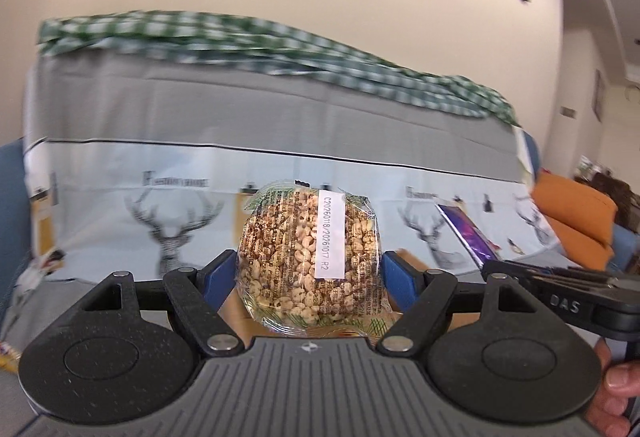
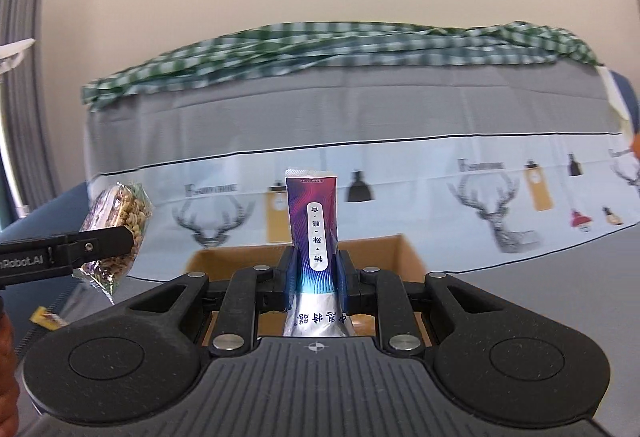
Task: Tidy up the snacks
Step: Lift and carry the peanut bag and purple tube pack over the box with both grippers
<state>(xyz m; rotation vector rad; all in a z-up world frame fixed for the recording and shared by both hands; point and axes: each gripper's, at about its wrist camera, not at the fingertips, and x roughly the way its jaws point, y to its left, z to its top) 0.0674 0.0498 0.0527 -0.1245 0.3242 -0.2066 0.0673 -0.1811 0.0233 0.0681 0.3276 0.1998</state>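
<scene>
Both snacks are up in the air: the left gripper (image 1: 308, 269) has its fingers (image 1: 218, 277) closed on a puffed-grain cake (image 1: 306, 257), the right gripper (image 2: 316, 277) on a purple pouch (image 2: 314, 221), with the box (image 2: 404, 257) just beyond and below those fingers. The slick wrappers could slip and miss the box. The cake's sticker reads "C20260118/20261017 R2"; the pouch's Chinese I can't make out.

There were two held snack packs: one puffed-grain cake (image 1: 308, 257) and one purple sachet (image 2: 313, 225). One cardboard box (image 2: 396, 249) sat below, and one small yellow wrapper (image 2: 48, 318) lay at lower left.
</scene>
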